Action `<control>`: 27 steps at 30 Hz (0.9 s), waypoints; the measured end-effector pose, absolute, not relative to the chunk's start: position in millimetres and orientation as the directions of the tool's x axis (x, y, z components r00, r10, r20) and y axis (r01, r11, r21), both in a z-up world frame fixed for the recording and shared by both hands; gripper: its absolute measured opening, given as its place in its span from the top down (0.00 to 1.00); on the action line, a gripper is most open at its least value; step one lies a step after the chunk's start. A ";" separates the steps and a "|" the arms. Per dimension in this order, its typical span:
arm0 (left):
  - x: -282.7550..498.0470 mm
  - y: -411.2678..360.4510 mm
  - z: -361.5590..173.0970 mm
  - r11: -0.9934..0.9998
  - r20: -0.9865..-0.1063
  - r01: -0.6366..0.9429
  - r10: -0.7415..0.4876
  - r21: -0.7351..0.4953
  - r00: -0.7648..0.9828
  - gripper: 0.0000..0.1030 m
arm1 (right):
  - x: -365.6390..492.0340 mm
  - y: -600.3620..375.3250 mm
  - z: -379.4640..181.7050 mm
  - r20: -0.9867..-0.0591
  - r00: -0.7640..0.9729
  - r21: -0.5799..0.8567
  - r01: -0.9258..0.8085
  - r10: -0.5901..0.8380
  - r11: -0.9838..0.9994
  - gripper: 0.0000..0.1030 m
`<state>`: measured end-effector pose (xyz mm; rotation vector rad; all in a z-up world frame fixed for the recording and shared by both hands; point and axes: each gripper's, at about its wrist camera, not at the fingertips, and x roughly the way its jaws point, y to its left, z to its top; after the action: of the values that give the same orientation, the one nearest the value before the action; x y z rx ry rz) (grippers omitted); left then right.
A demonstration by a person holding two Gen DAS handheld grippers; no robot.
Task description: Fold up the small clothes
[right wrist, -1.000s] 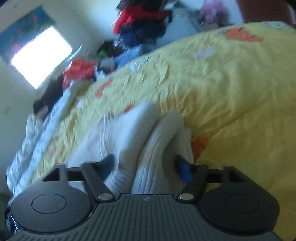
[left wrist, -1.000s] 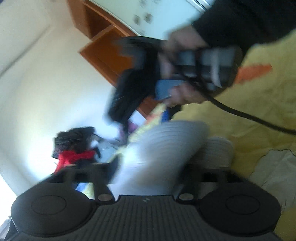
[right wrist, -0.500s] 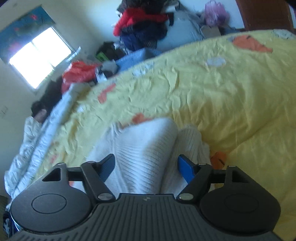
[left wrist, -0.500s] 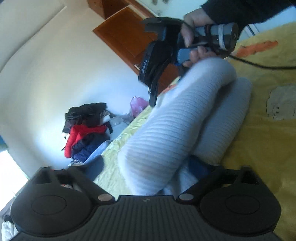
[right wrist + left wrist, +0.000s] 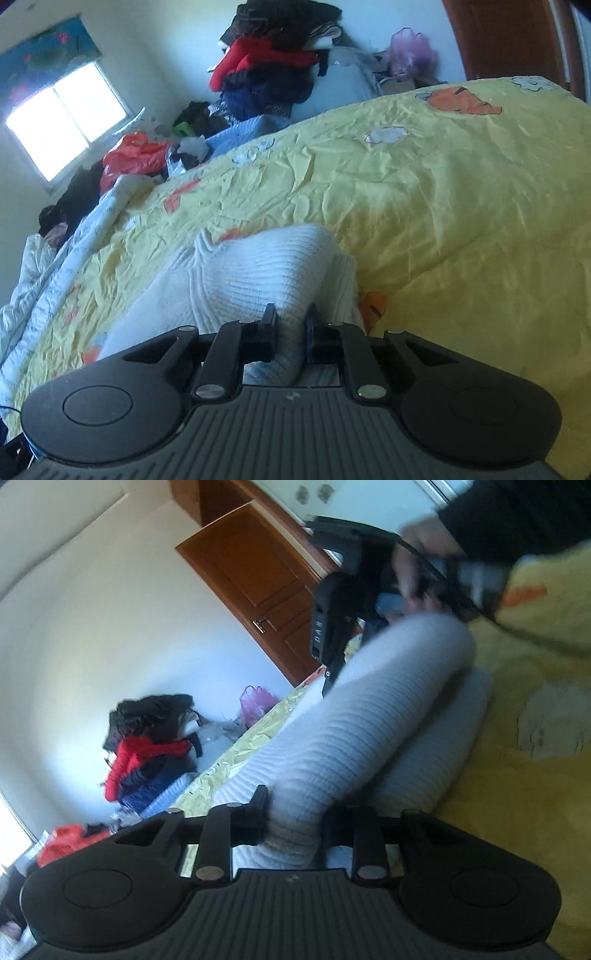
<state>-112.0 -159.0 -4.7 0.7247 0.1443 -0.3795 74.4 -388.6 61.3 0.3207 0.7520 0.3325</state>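
A white ribbed knit garment [image 5: 369,731] lies on the yellow bedspread [image 5: 517,782], with one fold raised between the two grippers. My left gripper [image 5: 295,812] is shut on one end of that fold. In the right wrist view the same white garment [image 5: 258,273] runs up from the bedspread [image 5: 443,192] into my right gripper [image 5: 290,325], which is shut on its other end. The right gripper also shows in the left wrist view [image 5: 343,627], blurred, held in a hand at the far end of the fold.
A pile of red, black and blue clothes [image 5: 273,62] stands beyond the bed's far edge. More clothes and an orange bag [image 5: 133,155] lie near the window [image 5: 62,122]. A brown wooden door [image 5: 266,587] is behind. A white quilt [image 5: 48,273] bunches at the left.
Both grippers have closed on the white garment; half a second ago their jaws stood wide around it. The fold between them is lifted off the bedspread.
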 end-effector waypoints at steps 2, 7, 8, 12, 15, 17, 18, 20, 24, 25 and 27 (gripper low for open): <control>-112.1 -145.5 8.1 0.697 -0.265 0.392 -0.290 0.600 0.920 0.28 | 70.3 -390.5 66.5 -0.594 0.684 0.429 -0.177 0.424 0.886 0.50; -113.0 -97.8 40.4 0.744 -0.256 0.428 -0.344 0.513 0.904 0.03 | 52.0 -424.2 80.5 -0.479 0.745 0.582 -0.128 0.465 0.803 0.01; -106.8 -87.9 48.2 0.775 -0.270 0.433 -0.343 0.460 0.900 0.03 | 53.0 -430.5 79.6 -0.474 0.742 0.609 -0.113 0.474 0.785 0.01; -36.8 -49.9 70.9 0.904 -0.414 0.426 -0.378 0.027 0.828 0.04 | 67.7 -440.6 57.8 -0.533 0.675 0.662 -0.043 0.510 0.748 0.01; 47.8 -20.4 51.6 0.851 -0.541 0.310 -0.513 -0.424 0.667 0.04 | 79.8 -430.0 41.3 -0.575 0.612 0.672 -0.025 0.543 0.740 0.01; 86.7 -20.3 30.4 0.794 -0.573 0.237 -0.578 -0.560 0.581 0.04 | 86.4 -416.5 36.5 -0.599 0.566 0.664 -0.044 0.566 0.746 0.01; 100.4 -24.8 22.2 0.786 -0.596 0.211 -0.587 -0.580 0.548 0.04 | 88.8 -411.4 35.6 -0.608 0.555 0.656 -0.053 0.568 0.753 0.02; 113.5 -36.4 13.3 0.774 -0.614 0.187 -0.602 -0.605 0.511 0.05 | 93.3 -399.9 31.6 -0.619 0.532 0.642 -0.079 0.577 0.762 0.04; 118.4 -56.3 20.1 0.803 -0.651 0.180 -0.572 -0.568 0.499 0.46 | 88.9 -383.9 37.1 -0.640 0.536 0.580 -0.132 0.550 0.804 0.31; 117.0 -56.6 27.3 0.818 -0.650 0.200 -0.556 -0.540 0.518 0.56 | 85.9 -382.5 40.6 -0.632 0.543 0.580 -0.141 0.553 0.802 0.38; 107.3 -54.1 40.1 0.830 -0.645 0.214 -0.540 -0.516 0.540 0.59 | 82.1 -380.3 49.7 -0.622 0.558 0.583 -0.138 0.549 0.800 0.44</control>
<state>107.3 -54.1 40.1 -0.4029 0.8950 -0.4628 82.1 -380.3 49.7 0.5107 0.8935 0.4268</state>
